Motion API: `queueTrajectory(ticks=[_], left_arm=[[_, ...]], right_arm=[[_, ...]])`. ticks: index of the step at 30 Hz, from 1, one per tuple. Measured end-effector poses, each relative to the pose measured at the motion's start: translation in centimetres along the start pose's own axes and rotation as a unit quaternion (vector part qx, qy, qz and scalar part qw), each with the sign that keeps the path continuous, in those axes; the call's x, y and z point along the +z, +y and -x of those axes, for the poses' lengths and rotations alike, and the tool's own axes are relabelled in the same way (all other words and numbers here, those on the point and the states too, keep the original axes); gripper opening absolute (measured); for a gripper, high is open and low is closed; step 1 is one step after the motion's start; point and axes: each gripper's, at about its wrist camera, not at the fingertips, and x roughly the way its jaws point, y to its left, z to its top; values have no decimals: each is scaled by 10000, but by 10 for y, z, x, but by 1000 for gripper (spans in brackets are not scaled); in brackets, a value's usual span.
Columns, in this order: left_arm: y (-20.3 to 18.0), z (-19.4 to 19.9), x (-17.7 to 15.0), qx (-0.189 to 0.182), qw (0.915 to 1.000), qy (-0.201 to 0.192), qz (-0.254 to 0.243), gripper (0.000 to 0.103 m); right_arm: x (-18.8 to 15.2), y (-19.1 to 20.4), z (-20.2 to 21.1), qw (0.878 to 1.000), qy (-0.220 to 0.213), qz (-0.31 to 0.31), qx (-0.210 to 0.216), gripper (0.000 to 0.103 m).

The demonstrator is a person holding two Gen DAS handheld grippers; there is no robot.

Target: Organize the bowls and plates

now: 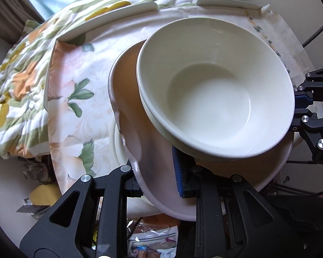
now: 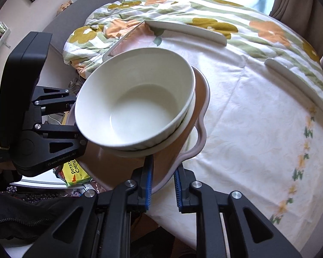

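Two stacked white bowls [image 1: 211, 92] [image 2: 135, 105] sit on a wavy-rimmed plate [image 1: 129, 99] [image 2: 201, 129] with a brown inside, held above a table with a floral cloth. My left gripper [image 1: 159, 180] is shut on the plate's near rim in the left wrist view. In the right wrist view it [image 2: 75, 116] reaches in from the left, its tips hidden behind the bowls. My right gripper [image 2: 163, 185] is shut on the opposite rim, one blue pad on each side. It also shows at the right edge of the left wrist view [image 1: 301, 105].
The tablecloth [image 2: 247, 129] lies under the plate. White curved rails [image 1: 144, 7] [image 2: 183, 30] [image 2: 297, 86] stand along the table's far edge, with a flowered quilt [image 1: 21, 81] beyond. A yellow snack packet [image 2: 73, 172] lies below the table's edge.
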Motion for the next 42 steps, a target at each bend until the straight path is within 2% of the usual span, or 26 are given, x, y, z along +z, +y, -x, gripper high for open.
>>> queueTrajectory(ticks=[8, 16, 21, 26, 32, 37, 39, 41, 42], left_arm=[[11, -19, -13, -178, 9998, 35, -87, 18], [14, -22, -14, -234, 9997, -47, -112, 18], [13, -27, -16, -117, 9997, 46, -200, 18], [12, -28, -17, -157, 9995, 114, -233, 19], [14, -30, -15, -281, 9986, 380, -254, 21], [13, -29, -12, -422, 9966, 626, -318, 26], [13, -28, -11, -533, 9956, 696, -342, 32], [9, -28, -11, -620, 9941, 779, -436, 46], [7, -28, -11, -641, 9937, 789, -468, 49]], right_arm=[[-10, 11, -20, 9990, 129, -416, -74, 16], [-12, 17, -20, 9974, -43, -656, -308, 16], [-12, 20, -23, 9969, 11, -689, -390, 16], [-13, 20, -25, 9962, 55, -771, -396, 16], [-10, 22, -28, 9950, 157, -816, -548, 16], [-8, 22, -29, 9938, 214, -924, -575, 16], [-8, 22, -29, 9932, 237, -967, -597, 16], [-7, 22, -29, 9925, 266, -1030, -598, 16], [-6, 22, -30, 9921, 285, -1067, -601, 16]])
